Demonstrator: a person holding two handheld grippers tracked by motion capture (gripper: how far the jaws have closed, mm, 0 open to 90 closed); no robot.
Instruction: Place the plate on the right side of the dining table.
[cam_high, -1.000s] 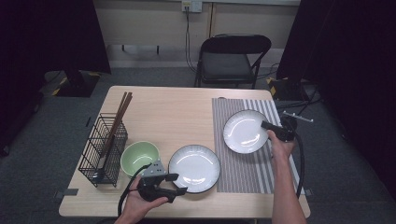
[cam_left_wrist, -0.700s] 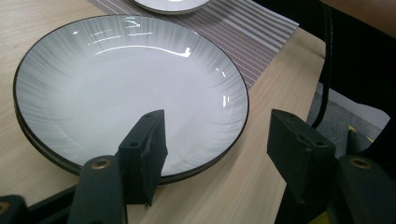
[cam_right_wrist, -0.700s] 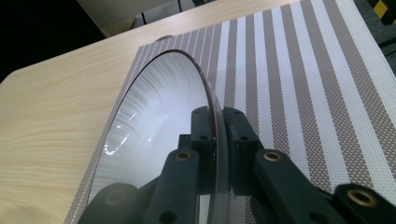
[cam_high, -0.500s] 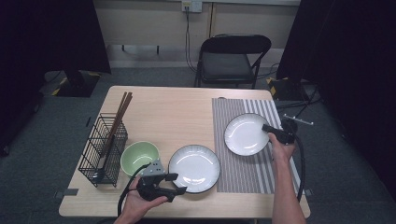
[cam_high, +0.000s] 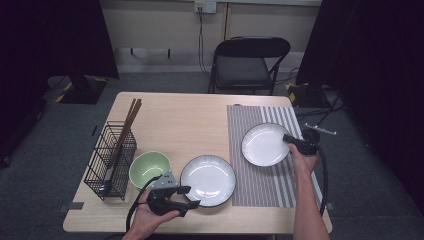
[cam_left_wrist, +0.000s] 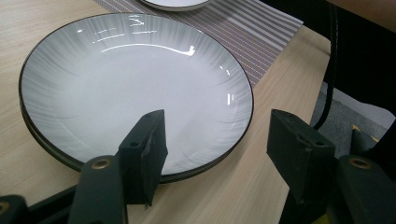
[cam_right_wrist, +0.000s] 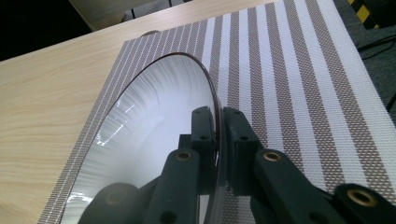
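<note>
The right hand-held gripper (cam_high: 291, 139) has its jaws clamped on the rim of a small white plate (cam_high: 265, 144), one jaw on each face of the rim, as the right gripper view shows plainly (cam_right_wrist: 219, 140). That plate (cam_right_wrist: 154, 140) sits over the striped placemat (cam_high: 260, 180) on the right side of the tabletop (cam_high: 185, 120), its gripped edge toward the person's right hand (cam_high: 304, 160). The left hand-held gripper (cam_high: 187, 196) stands open with nothing between its jaws; in the left gripper view (cam_left_wrist: 215, 144) one jaw lies over the near rim of a larger dark-rimmed plate (cam_left_wrist: 116, 88) and the other over bare wood beside it. This larger plate (cam_high: 207, 180) rests near the front edge, touching the placemat's left border. A green bowl (cam_high: 149, 169) sits just to its left, beside a black wire rack (cam_high: 102, 160) holding chopsticks (cam_high: 127, 125).
</note>
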